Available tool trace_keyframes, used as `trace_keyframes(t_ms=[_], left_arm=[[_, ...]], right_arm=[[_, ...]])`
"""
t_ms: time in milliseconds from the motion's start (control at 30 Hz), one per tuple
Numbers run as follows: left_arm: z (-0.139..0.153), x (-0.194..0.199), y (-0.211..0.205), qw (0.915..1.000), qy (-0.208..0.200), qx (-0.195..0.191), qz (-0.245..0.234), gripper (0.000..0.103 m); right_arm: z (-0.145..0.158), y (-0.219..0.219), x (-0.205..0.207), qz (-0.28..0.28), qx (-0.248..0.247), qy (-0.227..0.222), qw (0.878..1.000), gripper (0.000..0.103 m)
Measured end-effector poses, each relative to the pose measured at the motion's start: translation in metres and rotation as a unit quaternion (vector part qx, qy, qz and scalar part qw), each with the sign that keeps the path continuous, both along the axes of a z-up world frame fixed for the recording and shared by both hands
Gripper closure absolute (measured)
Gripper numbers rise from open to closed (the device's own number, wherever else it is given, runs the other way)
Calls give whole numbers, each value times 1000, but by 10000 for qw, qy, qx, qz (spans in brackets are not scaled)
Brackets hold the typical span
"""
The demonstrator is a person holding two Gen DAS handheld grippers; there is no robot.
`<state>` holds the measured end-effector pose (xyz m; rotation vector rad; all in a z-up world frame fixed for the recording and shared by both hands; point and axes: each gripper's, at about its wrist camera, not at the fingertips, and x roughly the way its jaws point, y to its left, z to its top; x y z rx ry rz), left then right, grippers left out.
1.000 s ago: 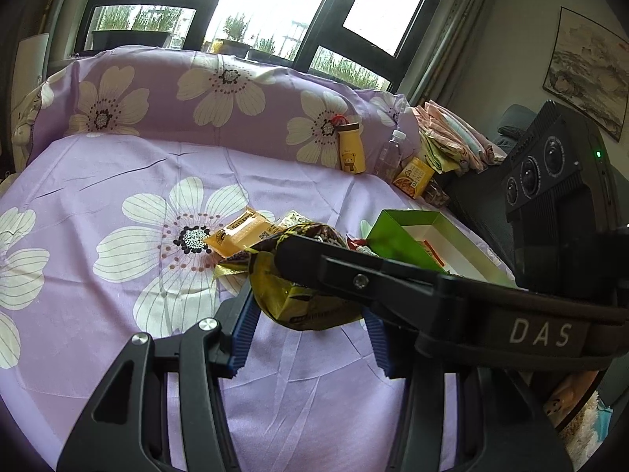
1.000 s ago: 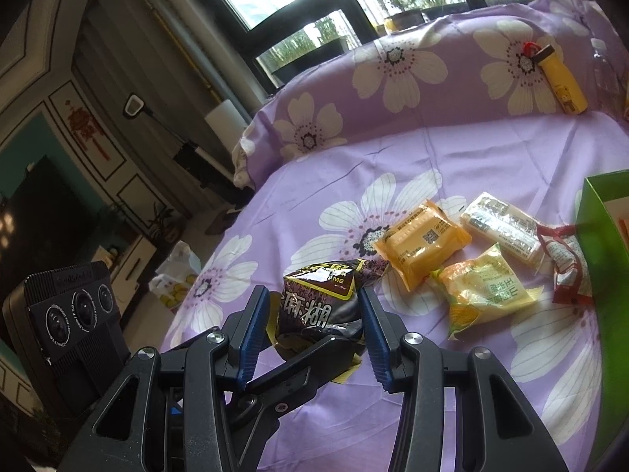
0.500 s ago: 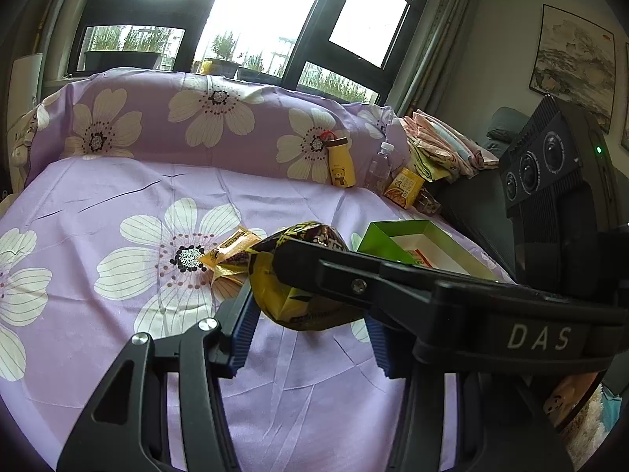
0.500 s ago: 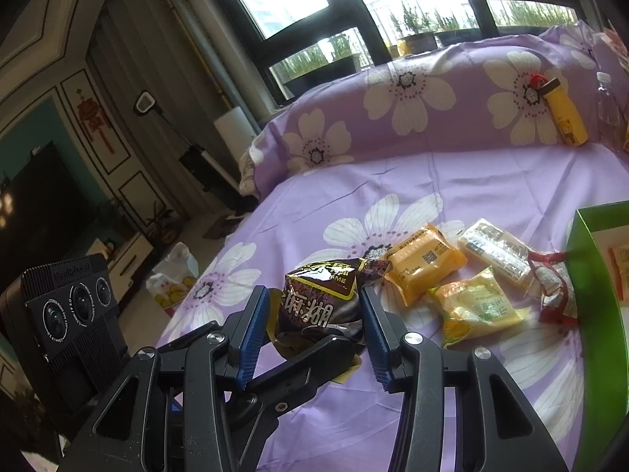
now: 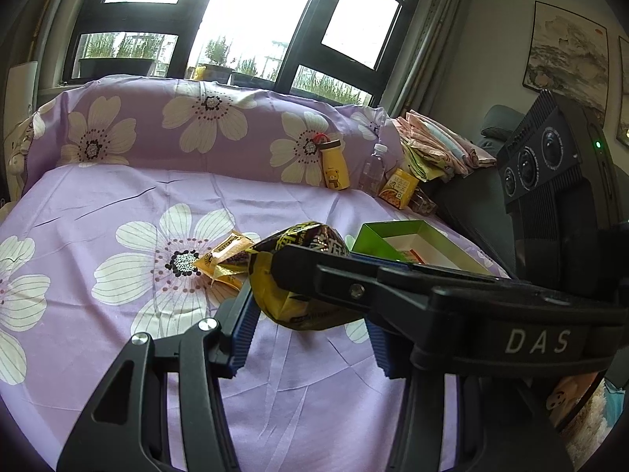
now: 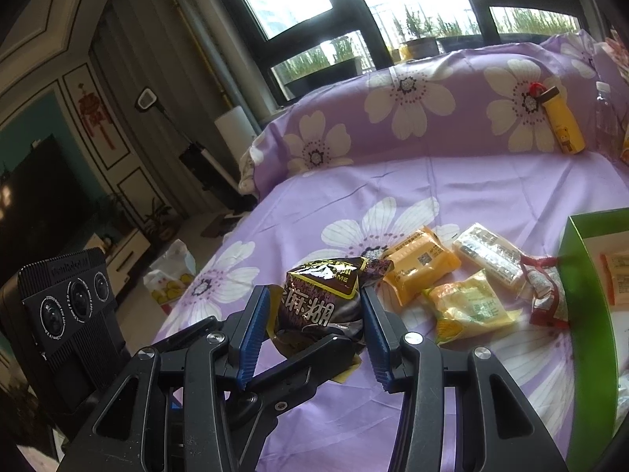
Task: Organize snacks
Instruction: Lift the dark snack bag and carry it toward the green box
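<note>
A dark brown and yellow snack bag is held above the purple flowered cloth. My left gripper and my right gripper both close on it from opposite sides; the right gripper's arm crosses the left wrist view. An orange packet, a yellow packet, a clear-wrapped bar and a red packet lie on the cloth beside the green box. The box holds an orange packet.
A yellow bear bottle, a water bottle and an orange carton stand at the cloth's far edge. Folded cloths are stacked at the right. A TV cabinet and plastic bag are on the floor at the left.
Both grippers have lifted the brown bag higher above the cloth; the packets and box look lower and farther away. The grips have not changed.
</note>
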<state>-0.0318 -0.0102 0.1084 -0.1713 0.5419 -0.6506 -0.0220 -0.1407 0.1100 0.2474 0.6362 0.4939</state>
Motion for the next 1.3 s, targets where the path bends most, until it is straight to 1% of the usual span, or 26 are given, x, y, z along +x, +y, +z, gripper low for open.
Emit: trace_keyframes(t_ms=[433,667,867,1067,1300], left_arm=[[-2,-2,-5,9999,75,27,-117,54],[4,-3,-10,9998,102,-14,-196,53],[16,-7,-29,9995,47,2,-299,53],[31,-12,-51,9989,-168,50,-435,51],[42,-13,-83,9975,-254,115,-653,51]], right_arm=[[-1,-3,-1,-11,-156,196,9997,54],[4,-6,-4,-21,-252,235,9994,54],[13,-21,-10,-110,-207,220,9995,54],[28,-44,-21,-199,-108,26,9997,54],[38,-74,-28,-409,58,-59,9991,54]])
